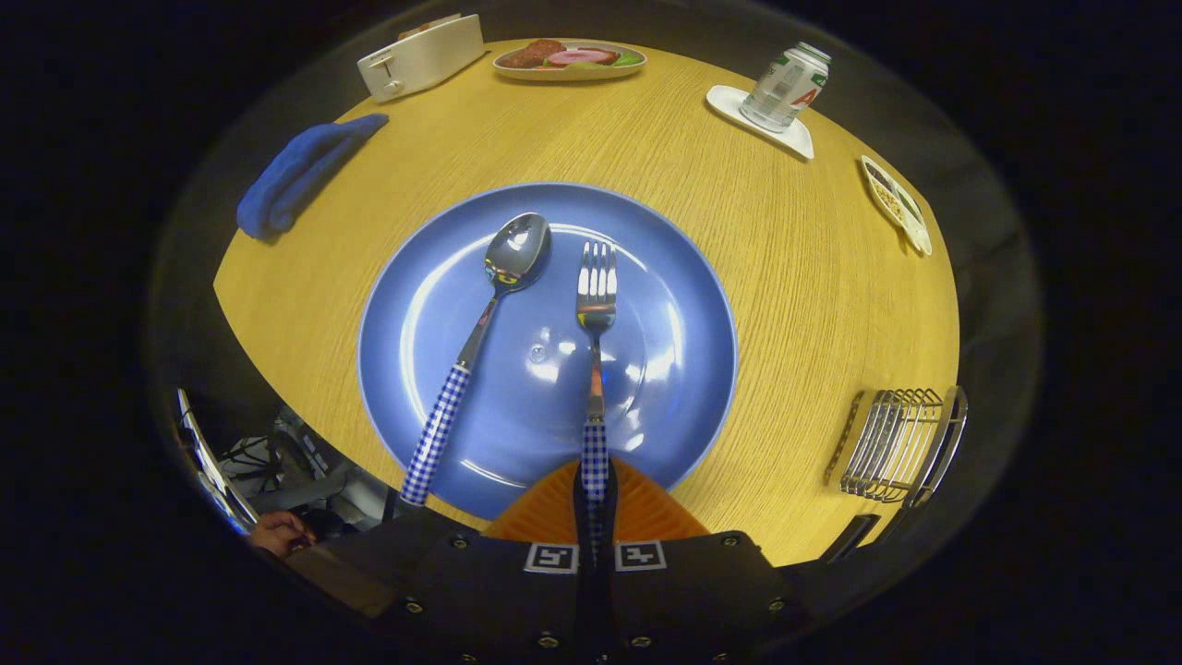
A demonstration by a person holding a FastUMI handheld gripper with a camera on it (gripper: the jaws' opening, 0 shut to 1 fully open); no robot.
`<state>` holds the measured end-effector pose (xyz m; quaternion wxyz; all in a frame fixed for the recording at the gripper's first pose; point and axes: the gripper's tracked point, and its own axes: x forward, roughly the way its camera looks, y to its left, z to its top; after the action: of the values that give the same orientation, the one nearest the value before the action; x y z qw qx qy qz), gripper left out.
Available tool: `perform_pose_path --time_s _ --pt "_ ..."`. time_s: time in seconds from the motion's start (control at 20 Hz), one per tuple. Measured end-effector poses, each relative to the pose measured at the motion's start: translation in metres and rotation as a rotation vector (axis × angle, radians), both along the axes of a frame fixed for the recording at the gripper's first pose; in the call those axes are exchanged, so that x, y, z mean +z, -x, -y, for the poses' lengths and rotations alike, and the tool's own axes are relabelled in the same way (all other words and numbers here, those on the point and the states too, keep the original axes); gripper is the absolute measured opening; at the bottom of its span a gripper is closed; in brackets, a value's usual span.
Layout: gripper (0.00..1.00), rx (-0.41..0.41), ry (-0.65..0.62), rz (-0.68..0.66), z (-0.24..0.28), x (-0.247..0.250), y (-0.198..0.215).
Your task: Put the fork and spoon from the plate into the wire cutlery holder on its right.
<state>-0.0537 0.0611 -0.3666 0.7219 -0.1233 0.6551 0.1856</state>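
The gripper point(596, 503) is squeezing the fork point(596, 369) by its checked handle, both orange fingers point(545, 513) pressing it. The fork is thin and shiny — it could be tipping or slipping on the way. The spoon point(480, 342) is lying on the blue plate point(683, 277) at eleven o'clock; the wire cutlery holder point(896, 443) is waiting at three o'clock.

The worktop point(785, 305) is a round-edged surface of light wood grain, lit from above. Beyond its rim the surroundings are dark. Cables point(263, 457) and equipment lie below its near-left edge.
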Motion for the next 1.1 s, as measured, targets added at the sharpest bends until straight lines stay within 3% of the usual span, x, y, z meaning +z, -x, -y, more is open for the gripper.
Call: perform_pose_path --time_s 0.25,0.8,1.1 --pt "0.0 0.105 0.003 -0.02 0.033 0.038 -0.003" --pt "0.0 0.203 0.073 -0.098 0.12 0.102 0.021" --pt "0.0 0.153 0.11 -0.153 0.172 0.128 0.038"
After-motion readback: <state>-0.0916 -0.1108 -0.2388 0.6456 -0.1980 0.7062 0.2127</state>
